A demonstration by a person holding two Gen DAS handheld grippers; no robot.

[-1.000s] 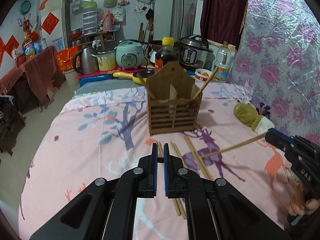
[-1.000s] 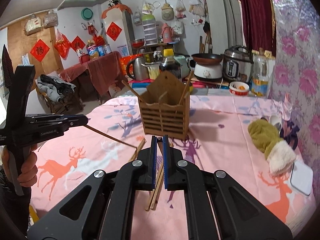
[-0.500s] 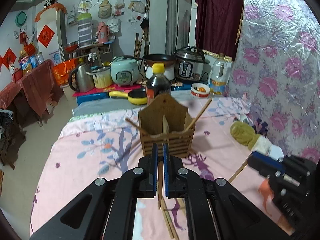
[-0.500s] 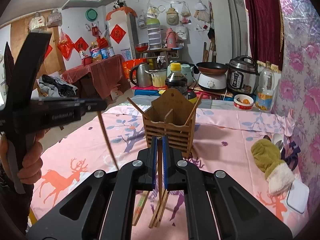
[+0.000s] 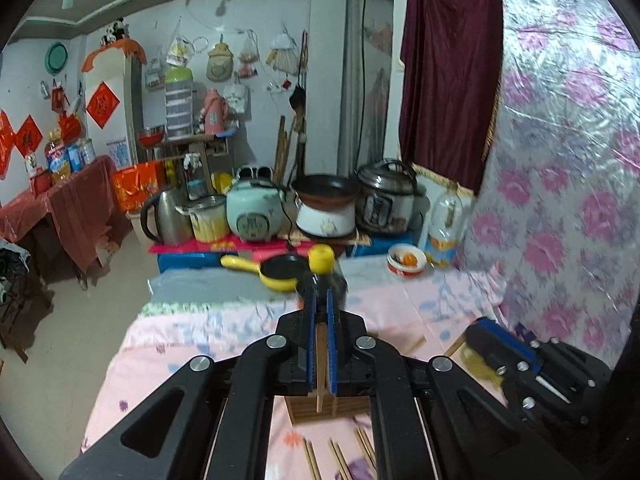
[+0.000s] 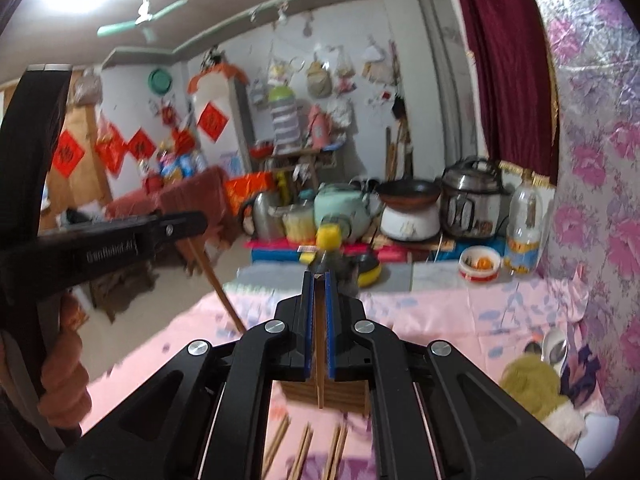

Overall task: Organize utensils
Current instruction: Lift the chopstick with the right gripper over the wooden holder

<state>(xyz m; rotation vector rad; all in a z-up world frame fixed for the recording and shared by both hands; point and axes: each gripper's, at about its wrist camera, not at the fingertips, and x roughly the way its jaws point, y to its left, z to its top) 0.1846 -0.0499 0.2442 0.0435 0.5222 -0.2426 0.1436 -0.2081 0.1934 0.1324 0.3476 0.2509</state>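
Observation:
My left gripper (image 5: 319,304) is shut on a wooden chopstick (image 5: 320,364) that hangs down between the blue pads over the wooden utensil holder (image 5: 328,408). My right gripper (image 6: 319,284) is shut on another chopstick (image 6: 319,360), which also hangs over the holder (image 6: 326,394). The left gripper with its chopstick (image 6: 218,284) shows at the left of the right wrist view. The right gripper (image 5: 520,356) shows at the right of the left wrist view. Several loose chopsticks (image 6: 304,452) lie on the pink tablecloth in front of the holder, and they also show in the left wrist view (image 5: 340,458).
A dark bottle with a yellow cap (image 5: 321,259) stands behind the holder. A yellow pan (image 5: 280,270), a small bowl (image 5: 406,258) and kitchen pots (image 5: 384,200) sit at the back. An olive mitt (image 6: 532,380) lies at the right by the flowered wall.
Both grippers have risen and tilted up, each carrying its chopstick, and now sit above the holder. The holder has dropped low in both views.

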